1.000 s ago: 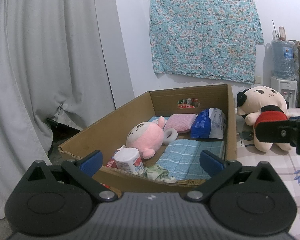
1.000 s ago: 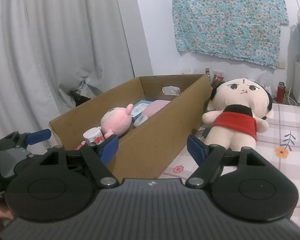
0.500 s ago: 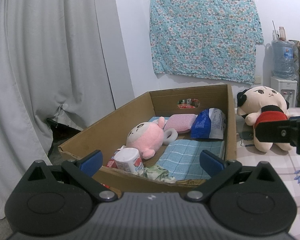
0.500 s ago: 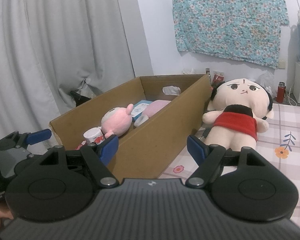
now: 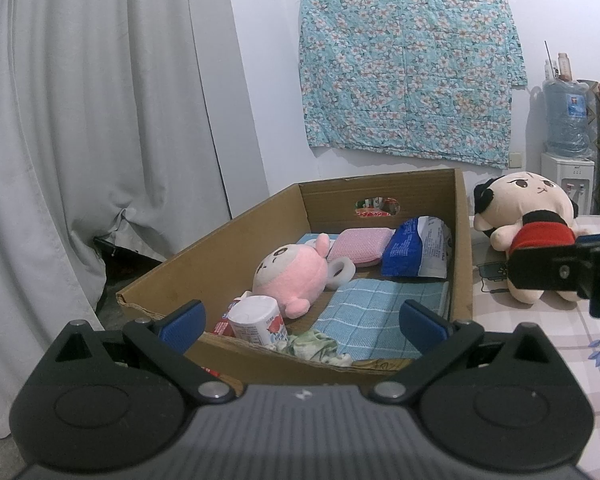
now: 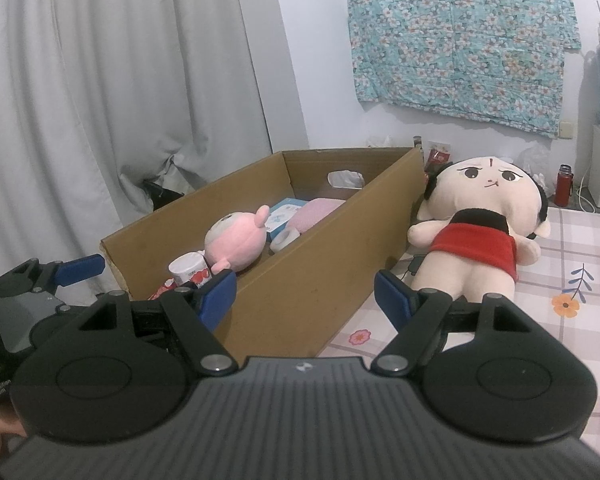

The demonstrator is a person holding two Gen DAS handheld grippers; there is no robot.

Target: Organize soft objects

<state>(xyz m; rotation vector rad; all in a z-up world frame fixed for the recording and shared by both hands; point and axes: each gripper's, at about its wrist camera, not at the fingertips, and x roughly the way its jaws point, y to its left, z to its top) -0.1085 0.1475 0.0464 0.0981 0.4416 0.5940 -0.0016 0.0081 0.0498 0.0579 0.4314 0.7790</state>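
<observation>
Left wrist view shows our left tongs (image 5: pixel 302 322) spread wide and empty, hovering just before the near wall of the cardboard box (image 5: pixel 462 248). Our right tongs (image 6: pixel 305 292) are likewise wide with nothing between the pads, poised over the box's right wall.

Inside the box lie a pink plush (image 5: pixel 290 274), a pink pad (image 5: pixel 360 246), a blue packet (image 5: pixel 414 250), a blue towel (image 5: pixel 376 316) and a white cup (image 5: pixel 256 320). The one soft thing outside is the big doll (image 6: pixel 480 232), lying on the flowered bench cloth (image 6: pixel 580 320) just beside the box's right wall.

We judge the doll to be next. It lies on its back, head toward the far wall, legs toward us, so its long axis runs roughly parallel to the box's length. For a sound pick we would bring the right tongs across the narrow red-dressed waist rather than the broad head, squeeze gently since the stuffing yields, then lift clear of the wall before swinging left. The towel looks like the freest landing spot.
</observation>
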